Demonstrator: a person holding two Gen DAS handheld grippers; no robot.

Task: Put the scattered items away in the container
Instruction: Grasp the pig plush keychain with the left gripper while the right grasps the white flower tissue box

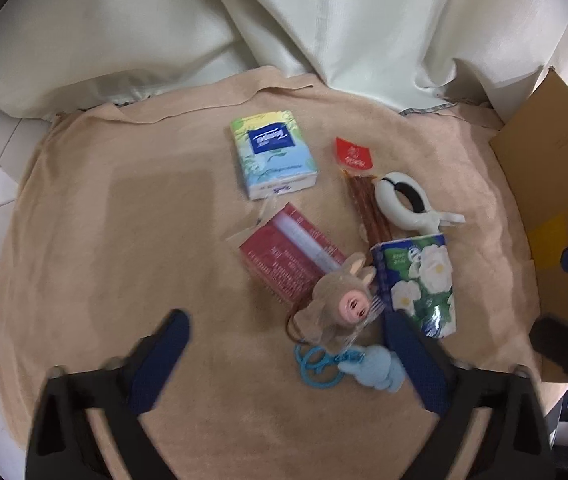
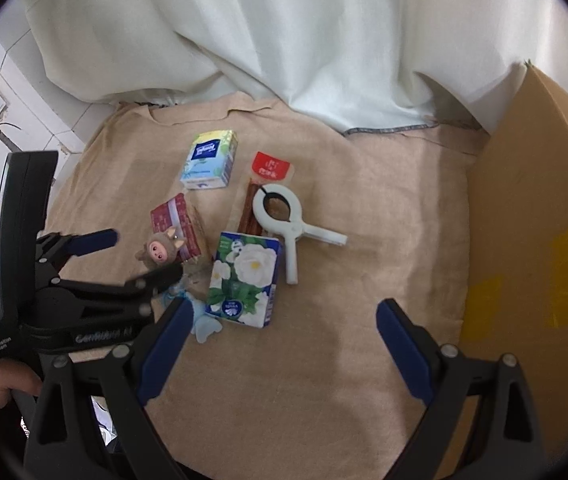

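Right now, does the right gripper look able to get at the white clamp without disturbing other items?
Probably yes. The right gripper is open over bare towel, and the white clamp has its handles lying free on that side. Only its ring rests on the snack sticks, with the floral tissue pack close beside it.

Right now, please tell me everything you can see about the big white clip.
The white clip looks like smooth plastic, with ring-shaped jaws that have a dark inner lining and two long handles splayed apart. It lies flat on the tan blanket, its ring resting over the snack stick packet, beside the flower-printed tissue pack. No gripper touches it.
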